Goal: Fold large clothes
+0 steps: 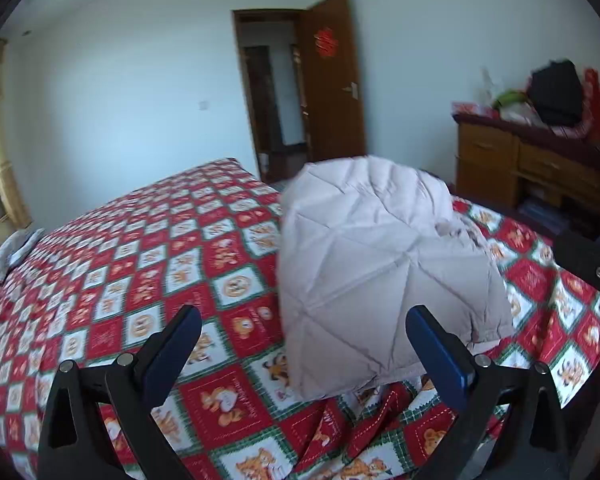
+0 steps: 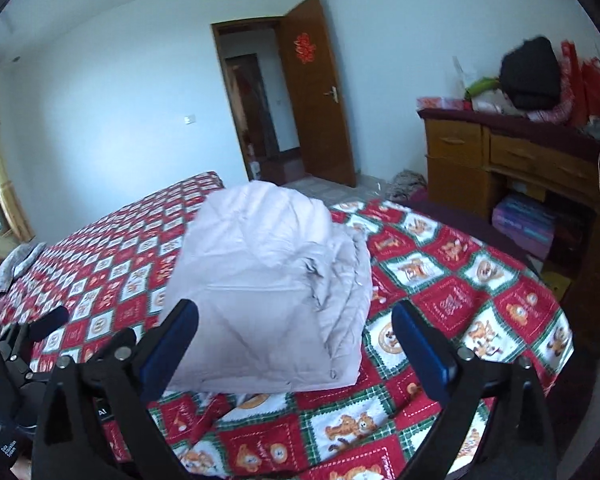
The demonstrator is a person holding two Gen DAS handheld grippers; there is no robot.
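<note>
- Task item: a pale quilted jacket (image 1: 384, 276) lies folded into a compact bundle on the bed (image 1: 148, 264), near the foot corner closest to both cameras. In the right wrist view the same jacket (image 2: 276, 292) shows stacked layer edges along its right side.
- Left gripper (image 1: 304, 344): fingers spread wide, holding nothing. It sits above the bedspread and does not touch the jacket.
- Right gripper (image 2: 296, 340): fingers spread wide, holding nothing. No contact with the jacket is visible.
- Key relation: the jacket lies straight ahead of both grippers. From the left gripper it sits ahead and toward the right finger; from the right gripper it is centred between the fingers. The right gripper appears the better aligned; which one is nearer cannot be told.
- Long axis: the bundle runs away from the cameras, toward the door (image 1: 332, 80), with a short edge facing the fingers.
- Judgement: the fold appears largely complete. Any further fold or tidy would start at the near short edge.
- Risk: the padded layers may spring open if only the top layer is pinched.
- A wooden desk (image 2: 512, 160) stands well apart, to the right.
</note>
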